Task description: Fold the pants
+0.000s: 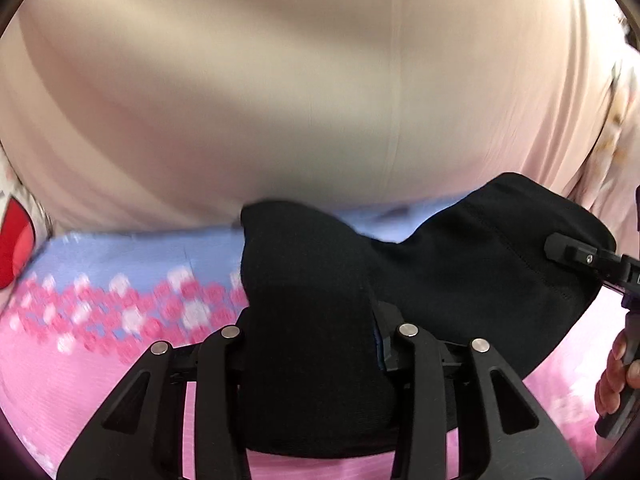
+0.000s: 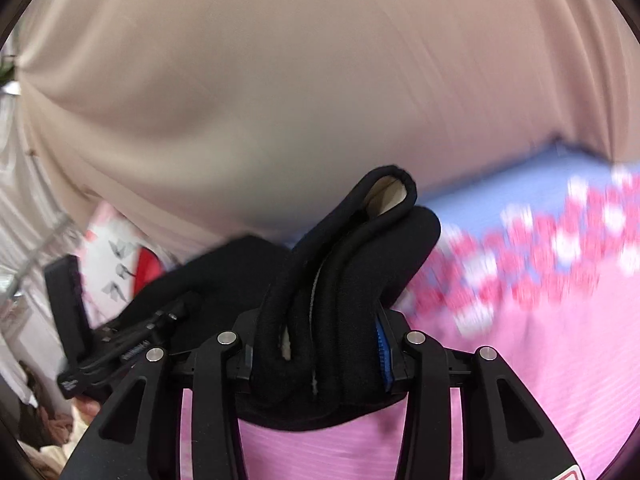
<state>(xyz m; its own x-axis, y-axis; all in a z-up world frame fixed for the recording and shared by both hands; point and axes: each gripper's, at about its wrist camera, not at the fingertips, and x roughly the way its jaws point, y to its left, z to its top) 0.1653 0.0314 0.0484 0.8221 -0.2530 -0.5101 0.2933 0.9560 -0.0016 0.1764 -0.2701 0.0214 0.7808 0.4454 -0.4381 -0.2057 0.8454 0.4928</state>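
With both sets of fingers clamped on bunched black pants (image 1: 312, 320), left gripper (image 1: 312, 344) and right gripper (image 2: 320, 344) hold them above the pink floral bed (image 1: 100, 360), beige curtain (image 1: 280, 80) behind.

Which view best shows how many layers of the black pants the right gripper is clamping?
The right wrist view: the right gripper pinches several bunched folds of the black pants, edges visible. The left wrist view shows only that gripper's tip on the cloth.
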